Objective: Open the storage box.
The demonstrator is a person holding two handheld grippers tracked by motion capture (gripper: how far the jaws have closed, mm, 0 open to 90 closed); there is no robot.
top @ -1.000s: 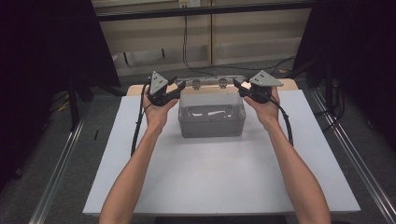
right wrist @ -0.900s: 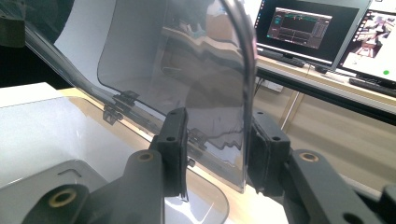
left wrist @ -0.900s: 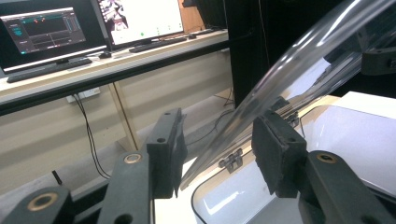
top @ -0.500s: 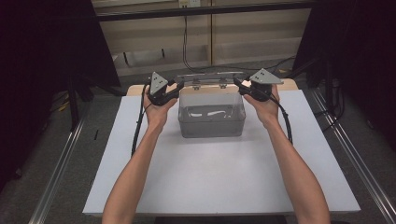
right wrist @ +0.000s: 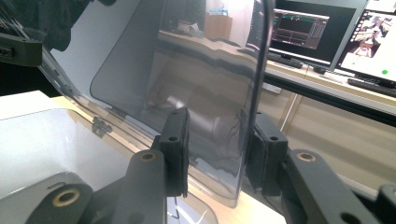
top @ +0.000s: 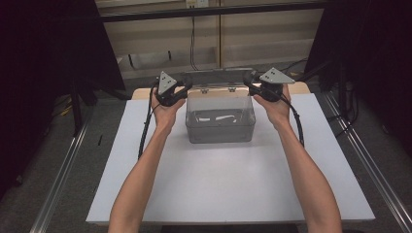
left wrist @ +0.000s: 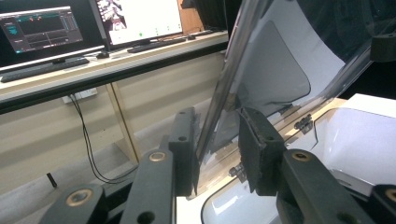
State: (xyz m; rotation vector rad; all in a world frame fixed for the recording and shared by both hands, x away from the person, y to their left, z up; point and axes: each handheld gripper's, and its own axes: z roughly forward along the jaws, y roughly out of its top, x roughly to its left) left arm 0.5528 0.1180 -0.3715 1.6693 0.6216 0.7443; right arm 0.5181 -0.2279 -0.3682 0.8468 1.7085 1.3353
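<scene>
The clear box (top: pixel 220 119) sits between both grippers; its raised lid (top: pixel 216 77) stands between the left gripper (left wrist: pixel 217 151), whose jaws have just been closing, and inside the right gripper (right wrist: pixel 215 149), one pad touching

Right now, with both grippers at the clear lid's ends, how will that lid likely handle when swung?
The lid looks like a thin, clear sheet, so probably light and fairly stiff. Its glossy surface may slip between the fingers. Hinges join it to the box, so it should pivot, not lift free.
</scene>
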